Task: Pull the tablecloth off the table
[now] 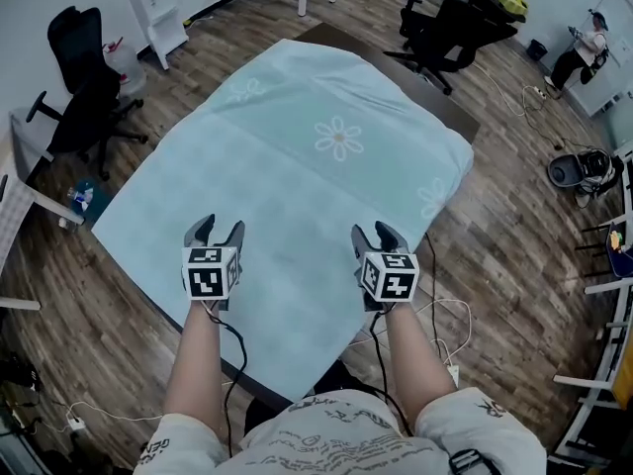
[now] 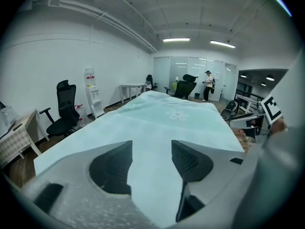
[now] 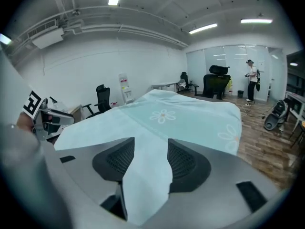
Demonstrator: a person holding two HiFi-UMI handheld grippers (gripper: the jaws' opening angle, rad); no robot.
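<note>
A pale blue tablecloth [image 1: 297,166] with white flower prints covers the whole table and hangs over its edges. My left gripper [image 1: 215,228] hovers over the near part of the cloth, left of centre, with its jaws apart. My right gripper [image 1: 379,233] is level with it near the cloth's near right edge, jaws also apart. In the left gripper view the tablecloth [image 2: 162,118] stretches away between the open left gripper [image 2: 152,149] pads. In the right gripper view the tablecloth [image 3: 176,118] shows between the spread right gripper [image 3: 151,149] pads, which do not press on it.
A black office chair [image 1: 84,97] stands at the left and another chair [image 1: 445,28] at the far end. A white cabinet [image 1: 158,8] is at the back left. A person [image 1: 584,52] stands far right near a round floor machine [image 1: 584,171]. Cables [image 1: 445,315] lie on the wood floor.
</note>
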